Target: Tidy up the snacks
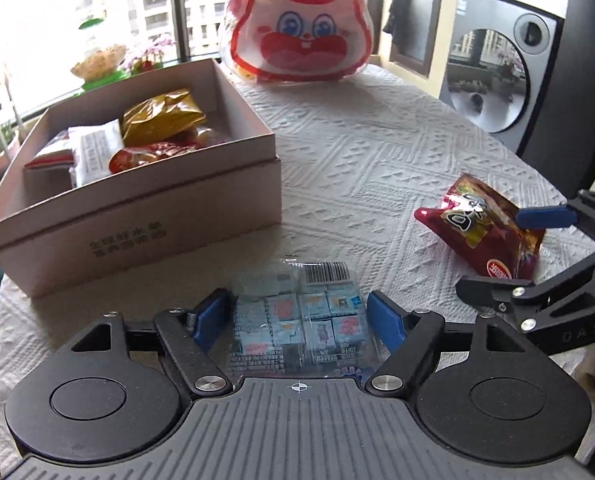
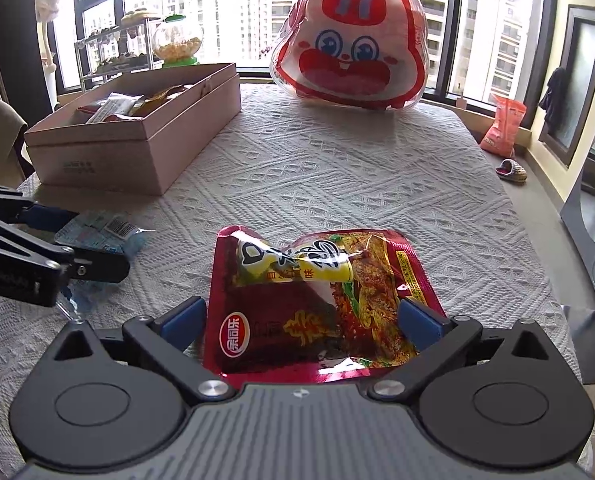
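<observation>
A clear pack of blue-wrapped candies point(image 1: 297, 316) lies flat on the white tablecloth, just in front of the cardboard box point(image 1: 145, 208). My left gripper point(image 1: 299, 318) straddles it, open, one blue pad on each side of the pack. A crumpled red snack bag point(image 2: 317, 300) lies to the right. My right gripper point(image 2: 303, 320) is open around it, its right pad over the bag's edge. The box point(image 2: 137, 152) holds several snack packets, among them a gold bag point(image 1: 161, 116) and a white packet point(image 1: 95, 152). Each gripper shows in the other's view: right gripper point(image 1: 517, 256), left gripper point(image 2: 73, 240).
A big red-and-white rabbit-face bag point(image 2: 349, 52) stands at the table's far edge by the window. A candy dispenser point(image 2: 177, 40) and a wire rack stand behind the box. A dark round appliance point(image 1: 493, 76) stands off the table's right side. The tablecloth point(image 2: 317, 168) between box and rabbit bag is bare.
</observation>
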`<move>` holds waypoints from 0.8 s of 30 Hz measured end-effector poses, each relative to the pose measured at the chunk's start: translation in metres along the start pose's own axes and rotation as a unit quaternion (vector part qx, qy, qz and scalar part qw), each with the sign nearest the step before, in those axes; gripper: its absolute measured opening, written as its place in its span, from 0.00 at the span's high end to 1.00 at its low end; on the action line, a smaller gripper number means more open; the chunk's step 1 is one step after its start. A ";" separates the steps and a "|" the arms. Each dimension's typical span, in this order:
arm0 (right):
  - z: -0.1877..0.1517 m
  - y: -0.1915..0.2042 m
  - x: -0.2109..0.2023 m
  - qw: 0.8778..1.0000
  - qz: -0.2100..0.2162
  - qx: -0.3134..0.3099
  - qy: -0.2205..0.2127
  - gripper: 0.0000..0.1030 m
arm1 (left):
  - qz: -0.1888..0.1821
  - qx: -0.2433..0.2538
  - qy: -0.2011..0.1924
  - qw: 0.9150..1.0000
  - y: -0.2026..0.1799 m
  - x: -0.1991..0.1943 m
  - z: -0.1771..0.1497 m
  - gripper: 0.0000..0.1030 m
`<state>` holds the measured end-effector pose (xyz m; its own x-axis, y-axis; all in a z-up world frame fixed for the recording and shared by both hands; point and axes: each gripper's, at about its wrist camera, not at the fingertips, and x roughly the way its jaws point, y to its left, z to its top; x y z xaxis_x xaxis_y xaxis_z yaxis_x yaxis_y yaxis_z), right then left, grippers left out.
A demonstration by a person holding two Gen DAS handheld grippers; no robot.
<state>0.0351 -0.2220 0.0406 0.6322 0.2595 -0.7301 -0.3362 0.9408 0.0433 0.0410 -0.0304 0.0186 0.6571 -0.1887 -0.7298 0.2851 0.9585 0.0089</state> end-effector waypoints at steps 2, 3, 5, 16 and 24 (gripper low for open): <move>0.000 -0.003 -0.002 1.000 0.008 -0.003 0.007 0.00 | -0.007 -0.002 -0.010 1.000 0.006 -0.005 -0.006 0.32; 0.001 -0.003 -0.004 1.000 0.009 -0.005 0.013 0.00 | -0.011 -0.010 -0.014 1.000 0.011 -0.008 -0.008 0.34; -0.004 -0.004 -0.015 1.000 0.009 0.002 0.016 0.03 | -0.013 -0.039 -0.021 0.999 0.028 -0.013 -0.014 0.35; -0.007 0.024 -0.027 0.998 -0.051 -0.049 0.001 0.05 | 0.012 -0.072 -0.047 0.996 0.032 -0.018 -0.024 0.34; -0.022 -0.006 -0.035 0.982 -0.160 -0.095 -0.013 0.07 | -0.038 -0.132 -0.040 0.990 0.050 -0.024 -0.025 0.35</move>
<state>-0.0005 -0.2416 0.0512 0.7439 -0.0343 -0.6674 -0.2407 0.9179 -0.3155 0.0223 0.0277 0.0196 0.6966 -0.2680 -0.6655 0.1500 0.9615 -0.2302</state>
